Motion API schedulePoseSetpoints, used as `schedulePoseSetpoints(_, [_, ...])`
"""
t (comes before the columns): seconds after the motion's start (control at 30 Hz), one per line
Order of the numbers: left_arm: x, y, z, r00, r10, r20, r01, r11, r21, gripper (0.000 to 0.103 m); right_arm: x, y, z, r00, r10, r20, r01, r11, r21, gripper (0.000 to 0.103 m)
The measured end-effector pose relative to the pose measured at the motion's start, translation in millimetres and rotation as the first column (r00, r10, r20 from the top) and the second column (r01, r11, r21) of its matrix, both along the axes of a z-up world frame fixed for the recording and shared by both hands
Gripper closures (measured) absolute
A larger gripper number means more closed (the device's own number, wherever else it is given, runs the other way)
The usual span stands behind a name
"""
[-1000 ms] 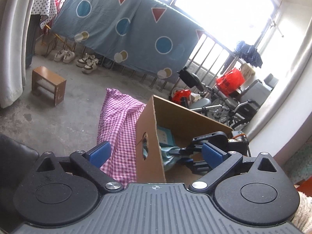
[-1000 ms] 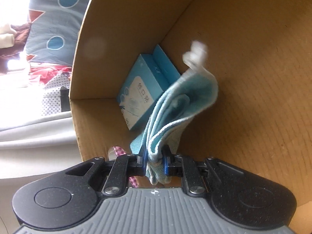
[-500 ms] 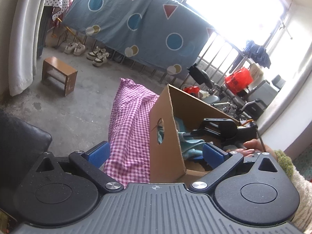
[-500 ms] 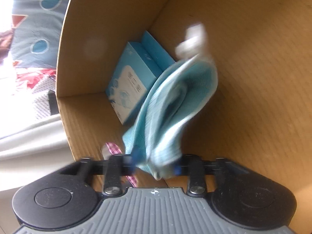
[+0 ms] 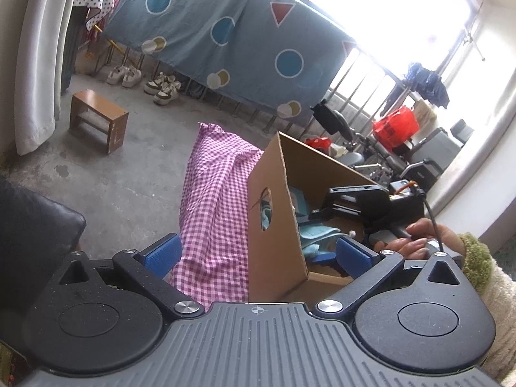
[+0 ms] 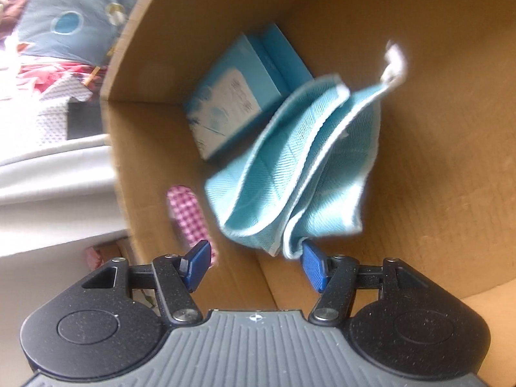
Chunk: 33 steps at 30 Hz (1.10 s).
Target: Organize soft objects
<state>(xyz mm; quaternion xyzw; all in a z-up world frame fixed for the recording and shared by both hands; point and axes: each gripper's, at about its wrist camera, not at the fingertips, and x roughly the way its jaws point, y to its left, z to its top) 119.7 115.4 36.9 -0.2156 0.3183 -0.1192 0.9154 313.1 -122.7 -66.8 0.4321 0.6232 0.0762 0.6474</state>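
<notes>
An open cardboard box [image 5: 277, 225] stands on a pink checked cloth [image 5: 216, 193]. In the right wrist view a folded light blue cloth [image 6: 306, 161] lies loose inside the box [image 6: 435, 113], leaning against a small blue carton [image 6: 235, 96]. My right gripper [image 6: 254, 262] is open just above the cloth. Its right pad [image 6: 314, 266] is near the cloth's lower edge, and nothing is pinched. The left wrist view shows a hand [image 5: 416, 238] holding that gripper's black body [image 5: 354, 198] in the box. My left gripper [image 5: 258, 254] is open, with the box's near corner between its pads, which do not touch it.
A wooden stool [image 5: 98, 119] and pairs of shoes [image 5: 161, 87] sit on the concrete floor beyond. A blue sheet [image 5: 225, 38] with circles hangs at the back. A wheelchair with a red bag [image 5: 395, 125] stands at the right. A black cushion [image 5: 32, 219] is at the near left.
My right gripper was shut on the light blue cloth; its jaws have since spread and the cloth has dropped free inside the box. The right gripper has drawn back a little. The left has barely moved.
</notes>
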Motion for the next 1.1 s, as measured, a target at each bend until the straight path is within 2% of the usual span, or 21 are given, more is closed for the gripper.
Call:
schedulePoseSetpoints(0.13, [2, 2, -2, 1.000, 0.008, -0.015, -0.008, 1.000, 0.003, 0.001, 21, 13, -26, 0.998, -0.013, -0.058, 0.015, 1.000, 0.026, 0.039])
schedulePoseSetpoints(0.4, [4, 1, -5, 1.000, 0.002, -0.031, -0.001, 1.000, 0.010, 0.001, 38, 14, -48, 0.994, -0.093, -0.058, 0.100, 0.986, 0.134, 0.038])
schedulePoseSetpoints(0.53, [3, 0, -4, 0.999, 0.001, -0.035, -0.001, 1.000, 0.014, 0.001, 39, 9, -53, 0.985, -0.169, -0.031, 0.172, 0.965, 0.196, 0.038])
schedulePoseSetpoints(0.6, [3, 0, -4, 0.999, 0.000, -0.035, 0.000, 1.000, 0.015, 0.001, 41, 9, -55, 0.984, -0.172, -0.039, 0.176, 0.962, 0.209, 0.034])
schedulePoseSetpoints(0.83, [-1, -1, -2, 1.000, -0.008, -0.020, 0.008, 1.000, 0.010, 0.001, 33, 7, -26, 0.997, -0.082, -0.007, 0.081, 0.970, 0.227, 0.014])
schedulePoseSetpoints(1.1, [-11, -6, 3, 0.998, -0.054, 0.021, 0.054, 0.999, -0.009, 0.001, 4, -2, 20, 0.993, 0.021, 0.113, -0.050, 0.963, 0.265, 0.009])
